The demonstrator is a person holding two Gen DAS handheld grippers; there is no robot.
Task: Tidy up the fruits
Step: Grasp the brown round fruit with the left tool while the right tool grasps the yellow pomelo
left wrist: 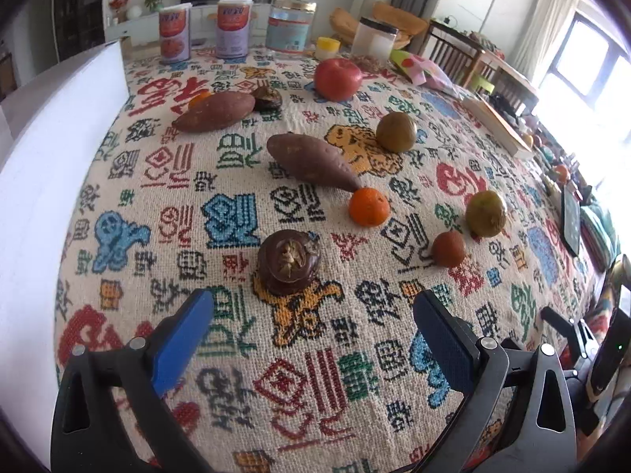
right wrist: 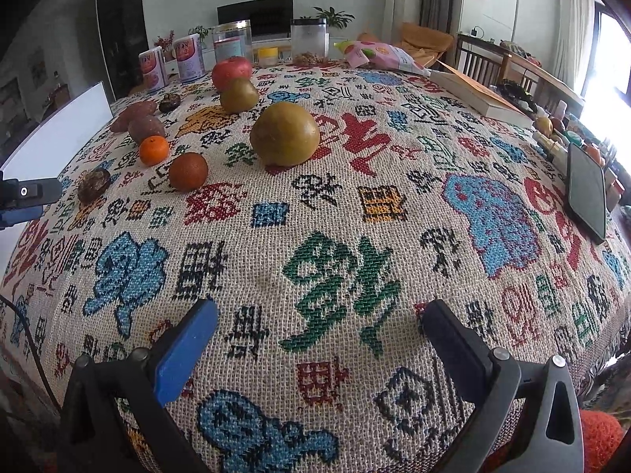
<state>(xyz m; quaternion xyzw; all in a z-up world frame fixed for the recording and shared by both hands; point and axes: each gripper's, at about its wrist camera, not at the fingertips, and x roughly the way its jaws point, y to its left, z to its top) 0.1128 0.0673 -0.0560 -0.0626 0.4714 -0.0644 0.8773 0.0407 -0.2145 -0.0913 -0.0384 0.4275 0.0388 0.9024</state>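
Fruits lie scattered on a patterned tablecloth point(left wrist: 221, 213). In the left wrist view, a dark mangosteen point(left wrist: 288, 261) sits just ahead of my open, empty left gripper point(left wrist: 313, 307). Beyond it lie two sweet potatoes point(left wrist: 311, 161) point(left wrist: 215, 111), an orange mandarin point(left wrist: 369, 205), a brownish mandarin point(left wrist: 448, 249), two green-brown pears point(left wrist: 486, 213) point(left wrist: 396, 131), a red apple point(left wrist: 338, 79) and a second mangosteen point(left wrist: 268, 97). My right gripper point(right wrist: 321, 315) is open and empty over bare cloth; the nearest pear point(right wrist: 284, 133) lies well ahead of it, the brownish mandarin point(right wrist: 188, 171) to its left.
Cans point(left wrist: 175, 32), jars point(left wrist: 291, 25) and a snack bag point(right wrist: 380, 55) stand along the far edge. A book point(right wrist: 479, 94) and a phone point(right wrist: 587, 191) lie on the right side. A white board point(left wrist: 47, 181) borders the table on the left.
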